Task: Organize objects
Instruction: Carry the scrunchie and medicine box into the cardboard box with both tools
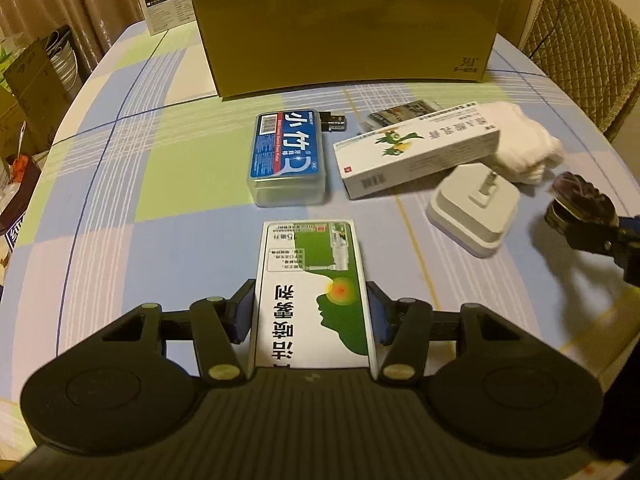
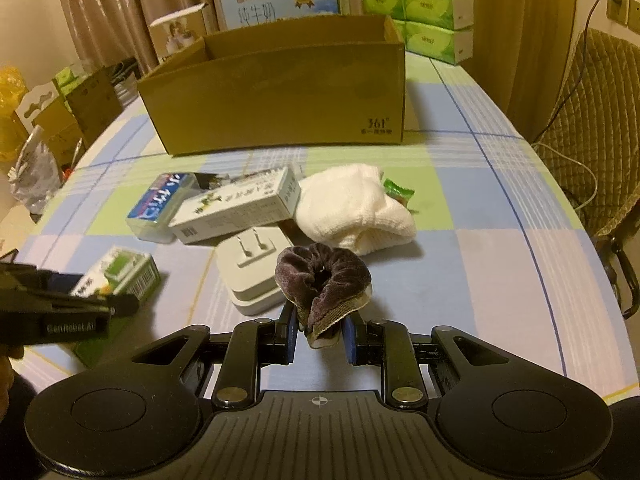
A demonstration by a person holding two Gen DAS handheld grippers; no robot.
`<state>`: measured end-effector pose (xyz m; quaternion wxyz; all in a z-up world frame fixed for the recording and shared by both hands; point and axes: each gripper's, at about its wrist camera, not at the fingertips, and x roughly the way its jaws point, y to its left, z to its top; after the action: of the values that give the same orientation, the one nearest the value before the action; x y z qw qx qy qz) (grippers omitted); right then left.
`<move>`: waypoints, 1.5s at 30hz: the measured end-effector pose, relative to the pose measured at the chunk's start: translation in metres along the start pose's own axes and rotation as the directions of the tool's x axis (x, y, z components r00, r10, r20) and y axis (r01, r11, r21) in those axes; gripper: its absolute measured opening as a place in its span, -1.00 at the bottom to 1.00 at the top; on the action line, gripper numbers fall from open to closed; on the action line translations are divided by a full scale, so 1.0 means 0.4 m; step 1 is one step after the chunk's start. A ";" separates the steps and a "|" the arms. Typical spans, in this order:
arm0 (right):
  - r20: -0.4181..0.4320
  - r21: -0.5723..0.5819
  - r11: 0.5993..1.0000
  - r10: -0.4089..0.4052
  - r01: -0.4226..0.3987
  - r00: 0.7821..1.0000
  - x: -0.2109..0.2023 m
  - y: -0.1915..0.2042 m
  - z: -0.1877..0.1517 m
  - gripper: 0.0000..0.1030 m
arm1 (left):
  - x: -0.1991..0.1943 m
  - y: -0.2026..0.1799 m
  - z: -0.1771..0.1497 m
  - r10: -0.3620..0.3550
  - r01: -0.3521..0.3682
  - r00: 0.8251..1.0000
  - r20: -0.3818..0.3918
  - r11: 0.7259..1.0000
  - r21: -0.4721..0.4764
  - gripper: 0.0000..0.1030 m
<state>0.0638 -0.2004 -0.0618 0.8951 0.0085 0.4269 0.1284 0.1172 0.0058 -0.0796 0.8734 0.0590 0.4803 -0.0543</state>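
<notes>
The left hand-held gripper [image 1: 312, 312] points steeply downward from the bottom of its own view, its blue pads pressed against both long sides of a green-and-white box [image 1: 314, 292]. In the right wrist view it enters from the left edge, at mid-height. The right hand-held gripper [image 2: 322, 330] also tilts down, jaws nearly closed, pinching the folded edge of a dark velvet scrunchie [image 2: 322, 276] at the lower centre of the frame.

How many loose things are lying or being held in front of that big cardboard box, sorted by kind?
Medicine cartons: 2 (green carton, long white carton)
Floss box: 1
Plug adapter: 1
White cloth: 1
Scrunchie: 1
Candy: 1
Small dark items behind the cartons, unclear: 2
Total: 9
</notes>
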 end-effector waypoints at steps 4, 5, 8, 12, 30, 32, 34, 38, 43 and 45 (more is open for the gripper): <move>0.037 -0.010 1.000 0.010 -0.009 0.999 -0.032 0.006 0.028 -0.61 | -0.042 -0.003 0.023 -0.008 0.008 0.999 0.032 1.000 0.000 -0.01; 0.046 -0.011 1.000 0.012 -0.011 0.999 -0.038 0.006 0.039 -0.61 | -0.054 -0.004 0.034 -0.009 0.008 0.999 0.044 1.000 0.004 -0.01; 0.088 -0.025 1.000 0.017 -0.015 0.996 -0.060 0.006 0.084 -0.61 | -0.083 -0.007 0.078 -0.007 0.005 0.996 0.085 1.000 0.025 -0.01; 0.130 -0.032 0.999 0.028 -0.024 0.991 -0.073 0.000 0.147 -0.61 | -0.108 -0.006 0.147 -0.007 0.001 0.991 0.132 0.999 0.045 -0.01; 0.224 -0.047 0.997 0.068 -0.059 0.972 0.058 -0.037 0.574 -0.61 | -0.088 0.015 0.542 -0.056 0.036 0.961 0.269 0.996 0.077 -0.01; 0.202 -0.039 0.997 0.075 -0.068 0.977 0.095 -0.044 0.605 -0.61 | -0.070 0.016 0.592 -0.061 0.042 0.959 0.276 0.996 0.076 -0.01; 0.175 -0.026 0.998 0.066 -0.062 0.982 0.136 -0.051 0.631 -0.61 | -0.043 0.020 0.637 -0.060 0.041 0.958 0.279 0.996 0.074 -0.01; 0.132 -0.006 0.998 0.062 -0.061 0.989 0.198 -0.069 0.647 -0.61 | 0.013 0.024 0.688 -0.060 0.044 0.962 0.266 0.997 0.069 -0.01; 0.108 0.006 0.998 0.062 -0.063 0.992 0.251 -0.084 0.657 -0.61 | 0.079 0.031 0.711 -0.059 0.042 0.967 0.247 0.997 0.072 -0.01; 0.113 0.017 0.997 0.068 -0.070 0.991 0.269 -0.089 0.663 -0.60 | 0.097 0.036 0.719 -0.067 0.053 0.966 0.251 0.997 0.061 -0.01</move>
<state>0.3396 -0.1844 0.0203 0.9126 0.0396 0.3767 0.1540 0.3796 -0.0261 0.0411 0.9236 0.0605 0.3649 -0.1008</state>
